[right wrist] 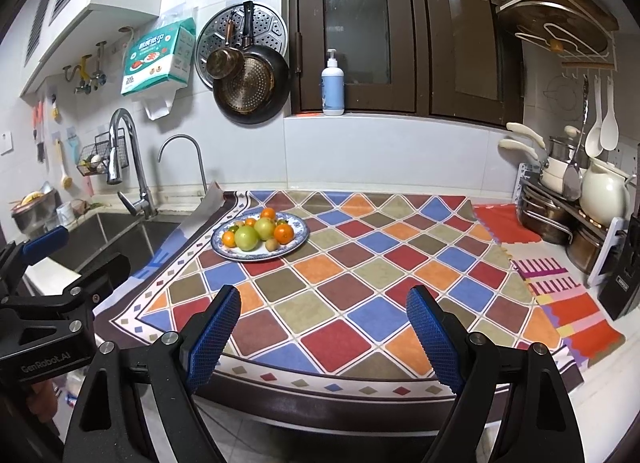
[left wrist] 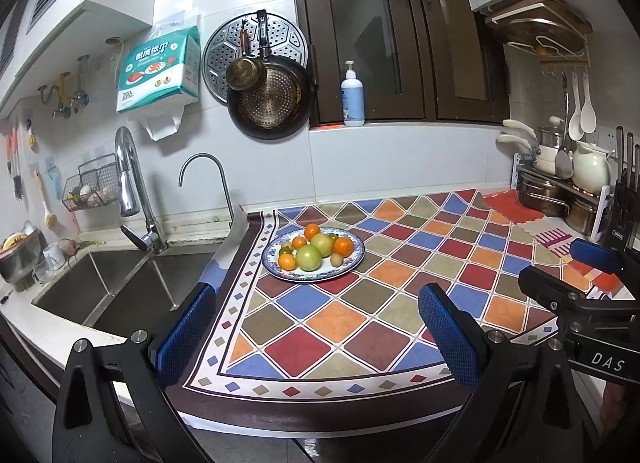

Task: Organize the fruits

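A blue-and-white patterned plate (left wrist: 354, 261) (right wrist: 298, 241) sits on the checkered mat near the sink. It holds two green apples (left wrist: 309, 257) (right wrist: 246, 238), several oranges (left wrist: 344, 245) (right wrist: 283, 233) and a small kiwi (left wrist: 337, 260) (right wrist: 271, 245). My left gripper (left wrist: 318, 333) is open and empty, well short of the plate at the counter's front edge. My right gripper (right wrist: 324, 335) is open and empty, also short of the plate and to its right. Each gripper shows at the edge of the other's view, the right one (left wrist: 560, 275) and the left one (right wrist: 72, 263).
A colourful diamond-pattern mat (left wrist: 400, 283) (right wrist: 380, 271) covers the counter. A steel sink (left wrist: 120, 287) (right wrist: 112, 239) with a faucet lies left of the plate. Pots, a white jug and a knife block (right wrist: 624, 275) stand at the right. Pans hang on the wall.
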Available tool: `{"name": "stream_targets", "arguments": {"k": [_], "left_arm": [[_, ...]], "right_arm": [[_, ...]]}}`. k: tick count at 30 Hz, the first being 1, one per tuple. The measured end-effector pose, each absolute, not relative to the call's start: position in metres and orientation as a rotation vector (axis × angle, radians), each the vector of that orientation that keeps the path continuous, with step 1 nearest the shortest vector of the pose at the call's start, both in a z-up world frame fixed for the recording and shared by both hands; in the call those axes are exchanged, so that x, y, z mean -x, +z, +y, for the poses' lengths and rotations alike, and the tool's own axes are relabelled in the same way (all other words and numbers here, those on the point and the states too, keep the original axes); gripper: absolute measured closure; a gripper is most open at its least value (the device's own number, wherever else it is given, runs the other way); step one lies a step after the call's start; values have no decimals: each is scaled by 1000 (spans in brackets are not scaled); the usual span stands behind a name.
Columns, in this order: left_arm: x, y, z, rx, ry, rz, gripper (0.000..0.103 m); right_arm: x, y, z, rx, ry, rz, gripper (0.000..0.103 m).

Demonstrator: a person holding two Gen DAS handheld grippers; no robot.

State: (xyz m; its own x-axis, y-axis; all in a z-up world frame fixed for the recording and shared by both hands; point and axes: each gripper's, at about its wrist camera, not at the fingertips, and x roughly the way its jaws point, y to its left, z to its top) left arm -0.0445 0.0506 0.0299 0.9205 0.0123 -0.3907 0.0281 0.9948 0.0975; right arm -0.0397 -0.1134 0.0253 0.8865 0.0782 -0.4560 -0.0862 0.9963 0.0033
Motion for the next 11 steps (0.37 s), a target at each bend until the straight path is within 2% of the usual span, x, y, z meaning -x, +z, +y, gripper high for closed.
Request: {"name": "stream_targets", "arguments": {"k": [11], "left_arm": [[41, 26, 49, -97, -8, 426, 0]], "right_arm": [[43, 25, -114, 16, 82, 477, 18]]}}
